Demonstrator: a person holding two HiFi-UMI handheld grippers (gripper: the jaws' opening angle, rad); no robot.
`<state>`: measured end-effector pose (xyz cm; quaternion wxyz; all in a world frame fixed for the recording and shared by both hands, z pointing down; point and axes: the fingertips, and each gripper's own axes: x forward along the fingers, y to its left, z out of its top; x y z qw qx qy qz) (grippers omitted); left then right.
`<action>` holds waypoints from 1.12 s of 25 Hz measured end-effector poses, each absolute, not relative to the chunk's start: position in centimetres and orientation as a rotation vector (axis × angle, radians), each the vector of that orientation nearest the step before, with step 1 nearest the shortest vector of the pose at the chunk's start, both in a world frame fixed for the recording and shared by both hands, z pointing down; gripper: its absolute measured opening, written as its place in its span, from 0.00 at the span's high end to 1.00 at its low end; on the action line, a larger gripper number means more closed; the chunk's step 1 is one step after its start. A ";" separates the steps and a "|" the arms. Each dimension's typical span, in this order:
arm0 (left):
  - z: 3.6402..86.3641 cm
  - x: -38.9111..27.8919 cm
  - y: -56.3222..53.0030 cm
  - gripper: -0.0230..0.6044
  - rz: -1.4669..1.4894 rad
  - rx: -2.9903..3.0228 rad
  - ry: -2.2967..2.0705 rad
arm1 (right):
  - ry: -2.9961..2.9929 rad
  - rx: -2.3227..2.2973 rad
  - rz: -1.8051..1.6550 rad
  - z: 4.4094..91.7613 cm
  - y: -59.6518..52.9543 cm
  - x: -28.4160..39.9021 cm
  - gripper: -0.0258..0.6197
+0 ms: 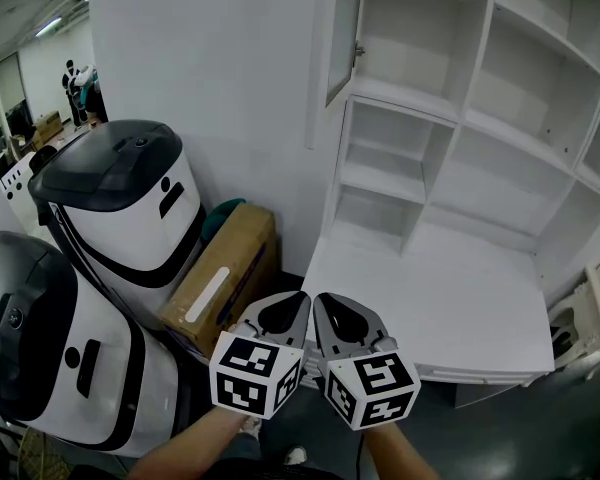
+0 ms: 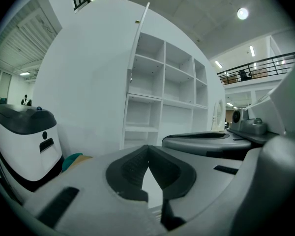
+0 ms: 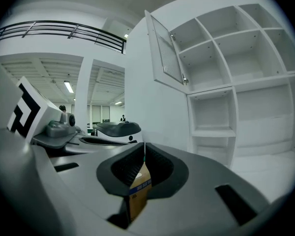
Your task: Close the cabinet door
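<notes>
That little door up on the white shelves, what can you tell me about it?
The cabinet door is a narrow white frame around a finely gridded panel. Whether that is mesh or patterned glass I cannot tell. It hangs on a small metal hinge at the left edge of the top-left compartment of the shelf unit and stands swung open. Only the hinge touches it.
</notes>
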<state>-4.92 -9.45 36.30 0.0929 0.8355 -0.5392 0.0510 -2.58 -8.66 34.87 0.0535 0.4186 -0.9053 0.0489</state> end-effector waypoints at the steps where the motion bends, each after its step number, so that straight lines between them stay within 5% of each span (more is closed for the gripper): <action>1: 36.1 -5.1 -9.8 0.94 0.148 2.484 -1.598 | -2.750 1.276 0.139 34.6 -9.1 -2.8 0.93; 28: 27.7 -8.5 -20.3 0.94 0.098 2.750 -1.324 | -2.724 1.611 -0.171 21.3 -17.9 -7.6 0.92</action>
